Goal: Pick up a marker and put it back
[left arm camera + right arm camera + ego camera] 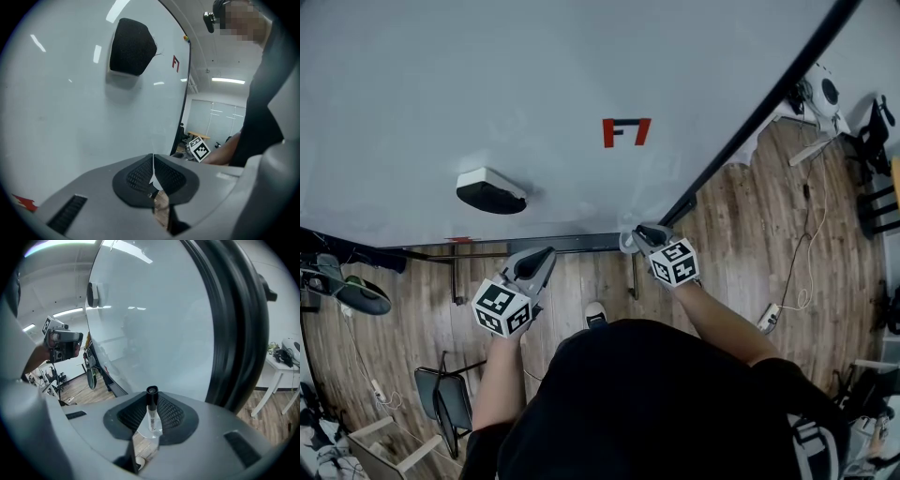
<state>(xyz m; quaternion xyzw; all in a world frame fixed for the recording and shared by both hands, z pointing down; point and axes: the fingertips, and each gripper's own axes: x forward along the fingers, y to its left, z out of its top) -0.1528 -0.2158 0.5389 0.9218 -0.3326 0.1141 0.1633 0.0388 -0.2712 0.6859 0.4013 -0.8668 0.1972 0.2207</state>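
Observation:
A marker (151, 414) with a black cap and a white printed barrel stands between the pads of my right gripper (151, 398), cap pointing away from the camera. That gripper is shut on it and sits close to the whiteboard (154, 319). In the head view the right gripper (632, 240) is at the board's lower edge, by the black tray rail (572, 243); the marker itself is hidden there. My left gripper (546, 255) hovers to its left, also near the rail. Its jaws (153, 163) are shut with nothing between them.
A whiteboard eraser (490, 190) clings to the board above the left gripper. Red marks (625, 131) sit higher on the board. The black frame (769, 103) runs along the board's right edge. Below are a wooden floor, a chair (445, 398), cables and a power strip (769, 317).

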